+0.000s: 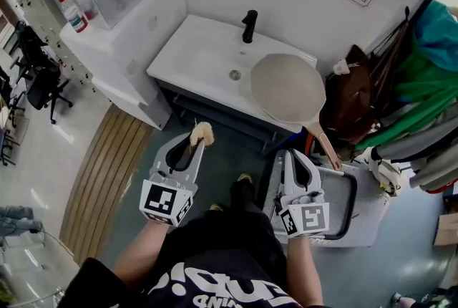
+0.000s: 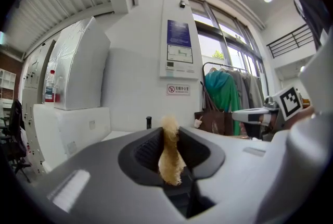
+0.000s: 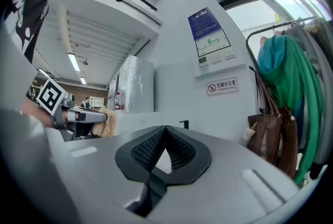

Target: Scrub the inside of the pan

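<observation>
A pan (image 1: 286,88) with a cream inside lies tilted over the right part of the white sink (image 1: 204,56), its wooden handle (image 1: 325,145) pointing toward me. My left gripper (image 1: 199,140) hangs in front of the sink, level, and is shut on a tan fibrous scrubber (image 1: 202,132); the scrubber (image 2: 169,152) stands pinched between the jaws in the left gripper view. My right gripper (image 1: 292,154) is below the pan's handle, apart from it, shut with nothing in it; the closed jaw tips (image 3: 165,129) meet in the right gripper view. The pan is hidden in both gripper views.
A black faucet (image 1: 249,25) stands at the sink's back. A white cabinet (image 1: 129,34) with a bottle (image 1: 74,13) is to the left. A brown bag (image 1: 354,95) and hanging clothes (image 1: 422,77) crowd the right. A black-rimmed cart (image 1: 351,206) sits beside my right hand.
</observation>
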Demonstrator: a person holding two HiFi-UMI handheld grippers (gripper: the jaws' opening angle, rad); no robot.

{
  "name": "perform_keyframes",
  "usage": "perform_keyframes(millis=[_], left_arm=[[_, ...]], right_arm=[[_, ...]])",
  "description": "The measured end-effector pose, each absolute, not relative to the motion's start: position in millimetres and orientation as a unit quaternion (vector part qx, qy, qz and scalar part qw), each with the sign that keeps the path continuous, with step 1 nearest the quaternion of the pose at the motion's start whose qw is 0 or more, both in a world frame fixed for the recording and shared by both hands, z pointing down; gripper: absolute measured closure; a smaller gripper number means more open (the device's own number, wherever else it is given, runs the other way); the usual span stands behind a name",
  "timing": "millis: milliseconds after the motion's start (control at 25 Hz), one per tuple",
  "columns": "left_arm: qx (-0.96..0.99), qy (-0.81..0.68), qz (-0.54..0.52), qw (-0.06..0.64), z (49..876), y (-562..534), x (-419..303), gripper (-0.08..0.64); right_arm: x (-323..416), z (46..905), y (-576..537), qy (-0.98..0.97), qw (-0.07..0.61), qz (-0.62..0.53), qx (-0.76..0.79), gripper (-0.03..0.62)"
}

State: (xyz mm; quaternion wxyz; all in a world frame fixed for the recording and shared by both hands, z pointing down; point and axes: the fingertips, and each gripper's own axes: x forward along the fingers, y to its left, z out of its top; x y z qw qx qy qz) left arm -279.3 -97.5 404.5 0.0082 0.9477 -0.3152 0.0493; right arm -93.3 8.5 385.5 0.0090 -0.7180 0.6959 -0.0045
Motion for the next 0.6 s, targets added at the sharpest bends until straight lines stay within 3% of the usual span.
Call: perform_keyframes(millis=[600], left_arm=[[0.959,-0.282,0.039,0.003,394,-174,-188,0.486]], right_arm=[[-32,365,-64,0.696,0.020,0.013,-0.718,0.584]])
